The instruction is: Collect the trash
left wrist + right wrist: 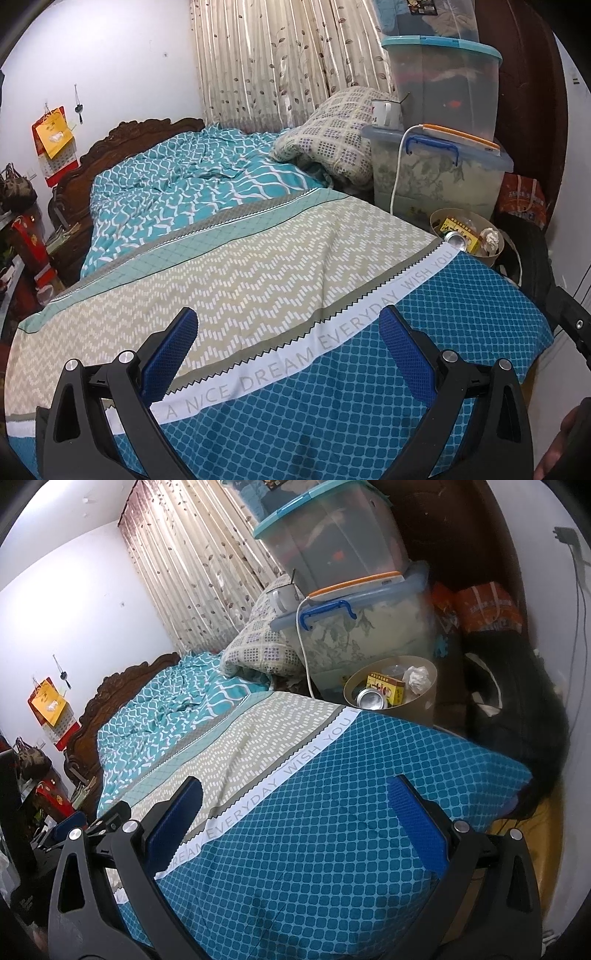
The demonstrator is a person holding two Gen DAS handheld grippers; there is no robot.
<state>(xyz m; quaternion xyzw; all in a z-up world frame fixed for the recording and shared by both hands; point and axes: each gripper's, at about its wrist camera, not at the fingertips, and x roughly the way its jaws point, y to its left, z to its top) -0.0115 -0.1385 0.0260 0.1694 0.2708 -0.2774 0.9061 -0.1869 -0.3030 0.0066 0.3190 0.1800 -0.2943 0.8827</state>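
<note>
Trash looks mostly gathered already: the round beige bin [391,694], right of centre in the right wrist view, holds a crushed can [370,698], a yellow carton [386,688] and a wad of crumpled paper [417,677]. And the bedspread [295,812] filling the lower half of both views shows nothing loose on it, so by my read little or nothing is left to pick up here, though the floor is hidden.

Left gripper [288,354] hovers low centre over the spread, jaws spread wide, nothing between them. Right gripper [295,823], same story: fingers parted and empty above the blue squares.

Over in the left wrist view the bin [495,254] sits at middle right, just past the bed's far edge, below the stacked storage boxes [443,173]. The can lies on its side with its silver end towards us, the carton leans beside it, and the paper is white and balled tight.
</note>
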